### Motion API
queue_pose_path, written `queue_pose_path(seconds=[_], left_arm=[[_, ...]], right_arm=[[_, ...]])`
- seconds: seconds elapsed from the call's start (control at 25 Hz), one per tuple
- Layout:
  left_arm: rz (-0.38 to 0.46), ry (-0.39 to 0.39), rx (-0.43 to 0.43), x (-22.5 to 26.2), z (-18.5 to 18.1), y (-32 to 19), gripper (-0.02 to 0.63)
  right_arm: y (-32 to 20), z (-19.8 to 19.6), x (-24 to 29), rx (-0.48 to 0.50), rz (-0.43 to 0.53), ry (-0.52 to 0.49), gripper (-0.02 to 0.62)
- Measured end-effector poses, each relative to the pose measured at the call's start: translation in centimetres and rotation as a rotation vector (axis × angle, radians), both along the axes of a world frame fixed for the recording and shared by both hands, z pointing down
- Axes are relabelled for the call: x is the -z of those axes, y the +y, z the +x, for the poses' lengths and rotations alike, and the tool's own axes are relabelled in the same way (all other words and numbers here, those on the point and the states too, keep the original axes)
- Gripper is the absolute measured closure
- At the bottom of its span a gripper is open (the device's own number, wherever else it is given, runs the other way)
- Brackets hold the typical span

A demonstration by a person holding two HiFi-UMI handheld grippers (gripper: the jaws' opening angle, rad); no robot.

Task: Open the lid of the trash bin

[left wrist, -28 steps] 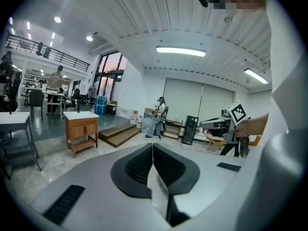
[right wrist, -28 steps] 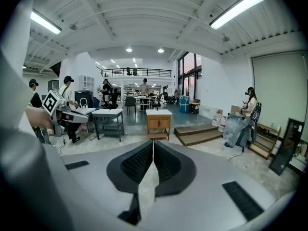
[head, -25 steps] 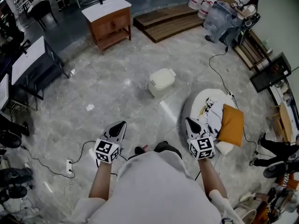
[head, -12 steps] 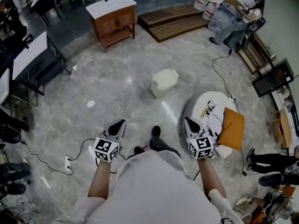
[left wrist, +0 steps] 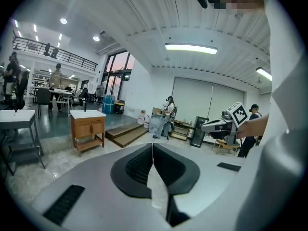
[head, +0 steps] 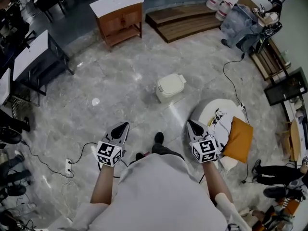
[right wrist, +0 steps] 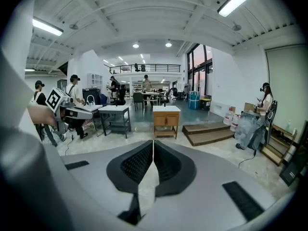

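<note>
at the front of the person's body, the left gripper (head: 123, 125) has its jaws pressed together with nothing between them, and the right gripper (head: 191, 124) is likewise closed and empty. both are held out low over the grey marble floor (head: 120, 90), side by side, with a dark shoe (head: 159, 138) between them. the trash bin (head: 170, 86), cream with its lid down, stands on the floor ahead, well apart from both tips. near the right gripper lies a white round seat (head: 211, 110) with an orange cushion (head: 239, 139). farther off stand a wooden cabinet (head: 119, 16) and low wooden steps (head: 187, 22).
</note>
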State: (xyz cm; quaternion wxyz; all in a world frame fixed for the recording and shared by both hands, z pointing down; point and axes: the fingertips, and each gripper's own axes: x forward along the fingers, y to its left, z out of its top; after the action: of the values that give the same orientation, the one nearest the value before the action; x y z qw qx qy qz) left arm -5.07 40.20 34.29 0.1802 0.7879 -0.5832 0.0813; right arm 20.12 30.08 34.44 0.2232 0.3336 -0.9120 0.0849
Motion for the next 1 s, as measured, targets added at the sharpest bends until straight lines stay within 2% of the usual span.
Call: queue_pose_path(seconds=[0.24,0.6,1.0], left_arm=[[-0.014,-0.009,0.026,-0.4,0.2,-4.4,0.588],[-0.030,-0.033,0.044,-0.4,2.7,-9.4,0.588],[-0.059,-0.054,0.077,-0.6,4.1,-13.2,0.588]], right_arm=[[-4.8,-0.1,-0.8,0.025,-0.016,-0.003,0.565],[-10.6,1.0,-1.7,0.075,-0.041,-0.025,0.565],[-15.0,1.7,-2.7,0.114,-0.069,-0.060,0.565]])
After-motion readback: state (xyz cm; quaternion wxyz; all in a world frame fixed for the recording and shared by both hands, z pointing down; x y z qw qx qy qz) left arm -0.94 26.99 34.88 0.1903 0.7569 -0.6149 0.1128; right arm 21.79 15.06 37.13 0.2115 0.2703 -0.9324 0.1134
